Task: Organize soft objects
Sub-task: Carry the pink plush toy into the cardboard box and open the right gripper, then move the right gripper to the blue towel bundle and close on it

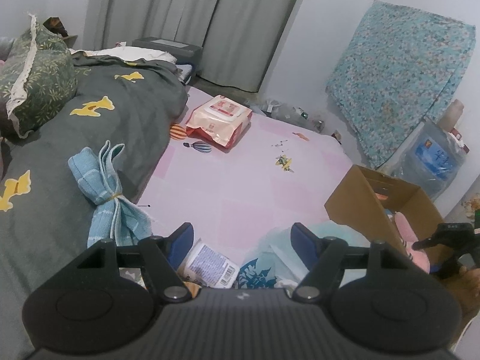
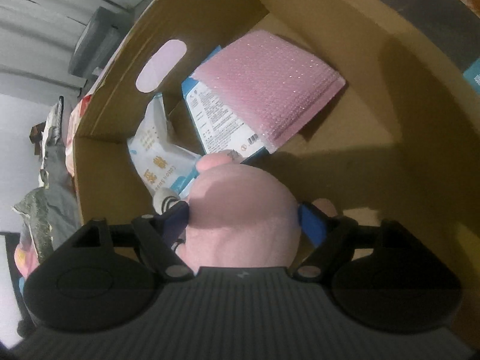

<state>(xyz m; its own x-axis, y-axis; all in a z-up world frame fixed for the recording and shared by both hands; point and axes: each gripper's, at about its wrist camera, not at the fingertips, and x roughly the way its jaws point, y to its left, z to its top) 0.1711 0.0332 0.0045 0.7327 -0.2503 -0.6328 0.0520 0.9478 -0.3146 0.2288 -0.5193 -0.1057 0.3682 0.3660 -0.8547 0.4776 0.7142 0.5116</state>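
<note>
Right gripper (image 2: 243, 219) reaches into the box (image 2: 375, 96), wide fingers (image 2: 310, 225) touching a pink plush (image 2: 243, 213) on both sides. Left gripper (image 1: 241, 238) hangs half-open, empty, over packets (image 1: 210, 262) on the bed (image 1: 240, 186).

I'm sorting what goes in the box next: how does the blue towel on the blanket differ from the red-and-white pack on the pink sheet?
The blue towel is bare cloth, cinched at its middle with a thin yellow band; the red-and-white pack is a glossy printed wrapper with a flap on top. The towel lies on the grey blanket, the pack on the pink sheet. Both lie outside the cardboard box.
</note>
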